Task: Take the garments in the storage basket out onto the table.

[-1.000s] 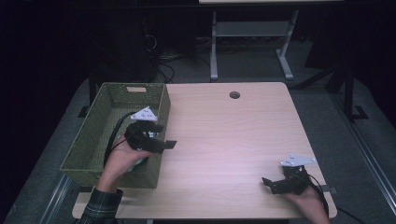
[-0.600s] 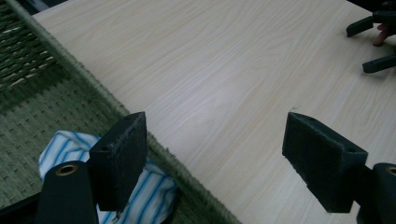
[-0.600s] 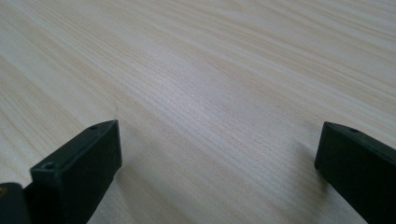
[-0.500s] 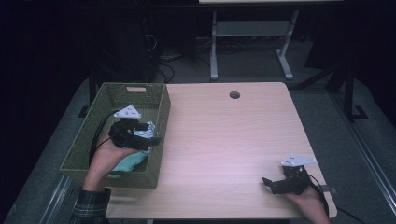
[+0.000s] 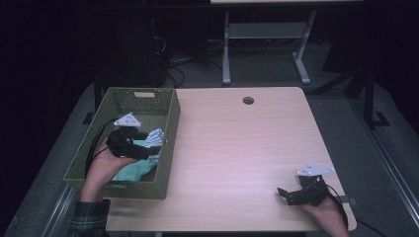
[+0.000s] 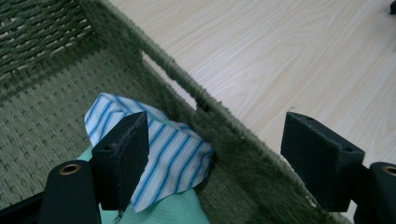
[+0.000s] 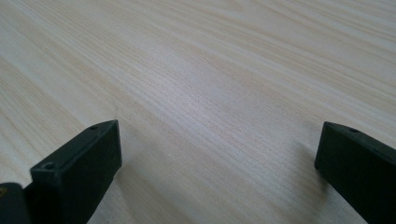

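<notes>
A green woven basket [image 5: 170,143] stands on the left part of the wooden table [image 5: 237,148]. Inside it a blue-and-white striped cloth [image 5: 155,137] lies against the right wall, on top of a mint-green cloth [image 5: 133,170]. My left gripper [image 5: 150,150] hovers in the basket, open. In the left gripper view the left gripper [image 6: 217,135] has one jaw in front of the striped cloth [image 6: 173,158] and the other past the basket wall [image 6: 233,140]; nothing is held. My right gripper [image 5: 285,195] rests open at the table's near right corner. In its own view the right gripper [image 7: 217,140] has only bare wood between its jaws.
A round cable hole [image 5: 248,100] sits near the table's far edge. Behind the table stands a metal frame [image 5: 267,49] on the dark floor. Bare tabletop [image 6: 280,56] stretches between basket and right gripper.
My left gripper has drawn back leftward from the basket's right rim to over its inside. The striped cloth now shows lying by the right wall. The right gripper has stayed put.
</notes>
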